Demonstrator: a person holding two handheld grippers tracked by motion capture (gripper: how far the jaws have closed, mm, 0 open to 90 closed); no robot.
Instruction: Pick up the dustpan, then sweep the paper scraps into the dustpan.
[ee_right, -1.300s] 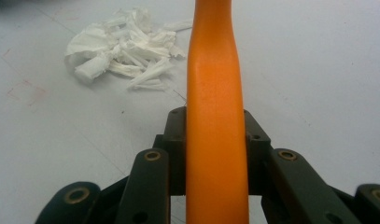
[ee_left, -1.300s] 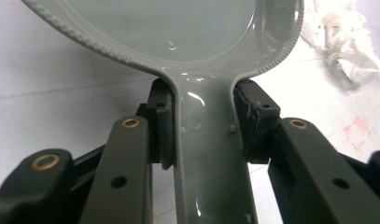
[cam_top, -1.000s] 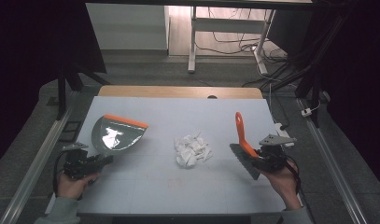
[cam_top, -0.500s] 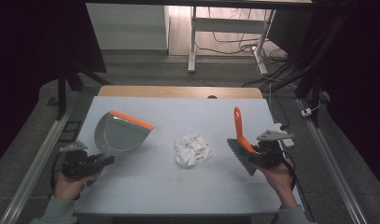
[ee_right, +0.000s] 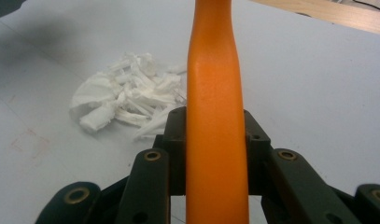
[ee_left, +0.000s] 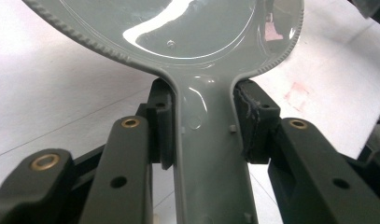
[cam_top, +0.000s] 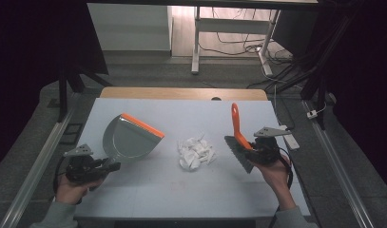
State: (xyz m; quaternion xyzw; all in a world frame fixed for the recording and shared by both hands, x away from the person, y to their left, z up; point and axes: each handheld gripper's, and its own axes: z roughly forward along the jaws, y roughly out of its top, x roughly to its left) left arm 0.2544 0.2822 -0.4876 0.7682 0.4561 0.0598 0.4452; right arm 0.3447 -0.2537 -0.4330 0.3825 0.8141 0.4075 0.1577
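A grey dustpan [cam_top: 129,137] with an orange lip is held tilted above the table's left side. My left gripper [cam_top: 112,166] is shut on its grey handle [ee_left: 211,158], one pad on each side. A pile of white paper scraps [cam_top: 196,151] lies in the middle of the table. To its right my right gripper [cam_top: 250,147] is shut on the orange handle [ee_right: 215,116] of a hand brush [cam_top: 238,142], whose dark bristles point down and toward me. The scraps [ee_right: 127,95] sit left of the brush handle in the right gripper view.
The white table top [cam_top: 191,194] ends at a wooden strip [cam_top: 181,92] at the back. Metal rails [cam_top: 39,161] run along both sides. A white desk frame [cam_top: 196,38] and cables lie on the floor behind. A white power strip [cam_top: 288,135] sits at the right edge.
The dustpan has lifted and tipped, its orange lip swinging to the right toward the scraps. The brush has shifted slightly left and up toward the pile.
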